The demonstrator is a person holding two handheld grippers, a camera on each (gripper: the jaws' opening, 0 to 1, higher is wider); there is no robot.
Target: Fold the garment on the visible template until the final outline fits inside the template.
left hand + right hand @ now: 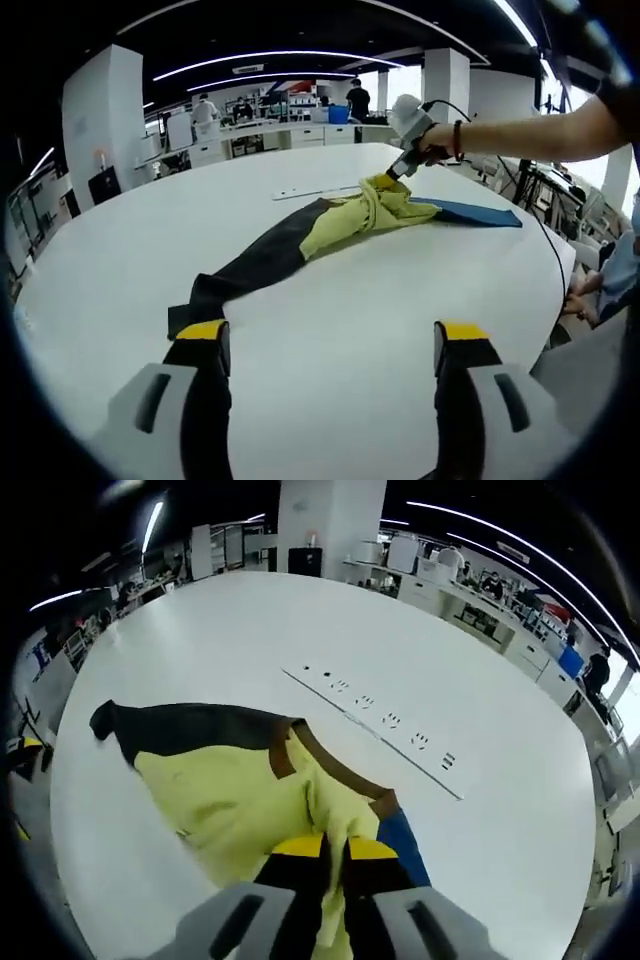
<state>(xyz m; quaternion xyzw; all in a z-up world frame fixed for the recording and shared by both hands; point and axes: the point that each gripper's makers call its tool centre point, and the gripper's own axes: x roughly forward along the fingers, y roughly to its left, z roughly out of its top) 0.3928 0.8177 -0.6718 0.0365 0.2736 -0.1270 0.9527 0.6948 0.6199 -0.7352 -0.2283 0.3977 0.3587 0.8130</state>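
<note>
Two hand-held grippers are working: the right hand-held gripper (335, 855) is pinching the yellow-black-and-blue fabric garment (340, 225) at twelve o'clock on the white round worktop (330, 330); the left hand-held gripper (332, 345), hovering wide open, is leaving the black sleeve (240, 275) free, risking bunching.

Left gripper free and spread, right gripper pinched shut on cloth.

The left gripper (334, 345) sits low at the near edge of the surface (400, 300), its yellow-tipped jaws wide apart with nothing between them. The right gripper (392, 178) is at the far right, held by a hand (432, 152) on an outstretched bare forearm (530, 130) with a wristband; its jaws are closed on the garment (240, 790).
</note>
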